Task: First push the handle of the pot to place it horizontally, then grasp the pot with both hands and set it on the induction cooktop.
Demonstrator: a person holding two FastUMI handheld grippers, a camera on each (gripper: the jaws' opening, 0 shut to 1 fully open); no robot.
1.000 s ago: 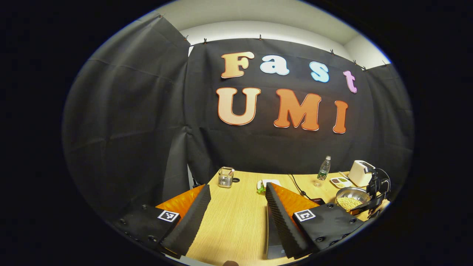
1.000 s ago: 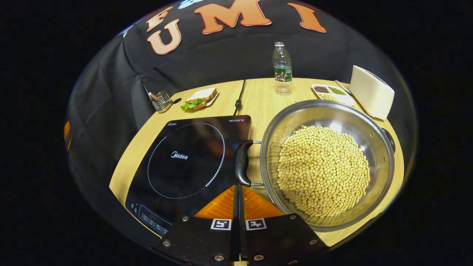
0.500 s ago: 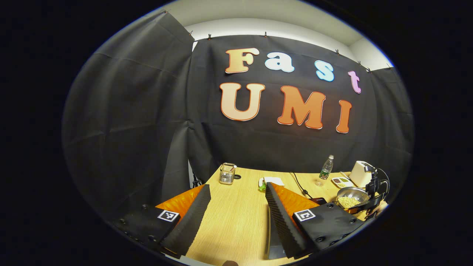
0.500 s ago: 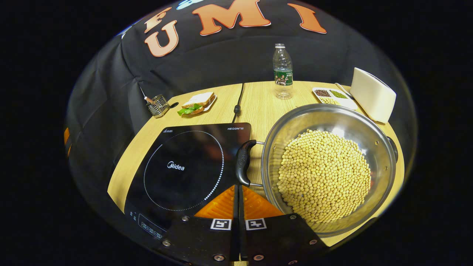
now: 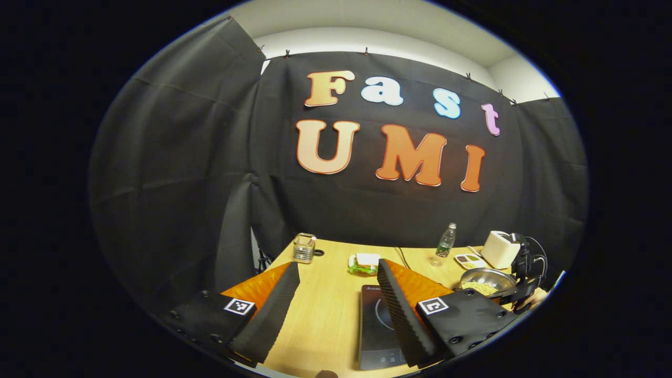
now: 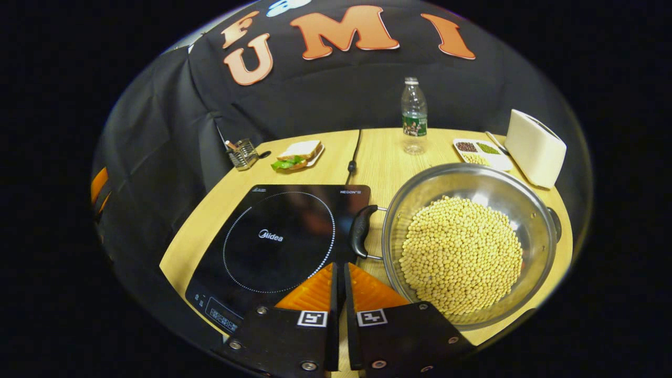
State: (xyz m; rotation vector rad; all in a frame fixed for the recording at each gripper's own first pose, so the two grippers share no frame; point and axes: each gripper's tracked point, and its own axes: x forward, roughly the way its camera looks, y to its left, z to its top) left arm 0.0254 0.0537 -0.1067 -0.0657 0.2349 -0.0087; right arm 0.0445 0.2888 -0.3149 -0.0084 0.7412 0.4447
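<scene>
Pot [image 6: 467,247] full of beans sits on the table [image 6: 378,157] just ahead and right of the right gripper [image 6: 339,270], whose fingers are nearly closed on nothing, their tips just short of the near handle [image 6: 360,232]. That handle faces the cooktop [image 6: 278,236] beside it. The left gripper [image 5: 336,294] hovers wide open, farther off; the right one is nearer.

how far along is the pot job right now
Early. The pot of beans sits on the table beside the cooktop, not on it. The right claw, nearly closed, sits just short of the near handle, holding nothing. The left claw is open, away from the pot. The two-handed grasp and lift remain.
</scene>
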